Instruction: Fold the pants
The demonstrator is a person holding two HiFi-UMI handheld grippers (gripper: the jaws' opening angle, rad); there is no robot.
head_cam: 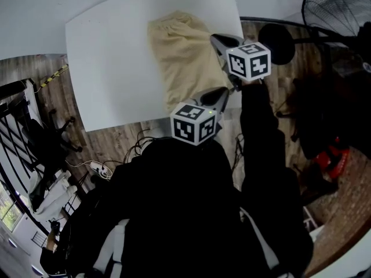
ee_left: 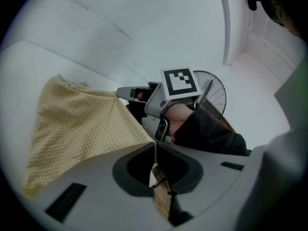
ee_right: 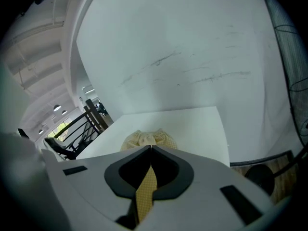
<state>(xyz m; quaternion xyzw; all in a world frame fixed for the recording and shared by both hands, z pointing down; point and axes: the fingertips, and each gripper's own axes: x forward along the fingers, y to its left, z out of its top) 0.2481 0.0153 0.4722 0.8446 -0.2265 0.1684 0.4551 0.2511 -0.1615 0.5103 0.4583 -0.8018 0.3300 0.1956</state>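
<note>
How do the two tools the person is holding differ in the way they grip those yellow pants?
The left tool pinches the pants at the corner nearest the person, while the right tool pinches the same side edge farther away across the table. In the left tool's own view the cloth spreads as a wide raised sheet, whereas the right tool's view shows only a narrow strip between its jaws. Both tools are shut on the fabric.

Pale yellow pants are showing a fine checked weave on the plain white table. The grey left gripper and right gripper are carrying black-and-white marker cubes. Beside the table, brown wood-grain floor and a black fan are showing.
</note>
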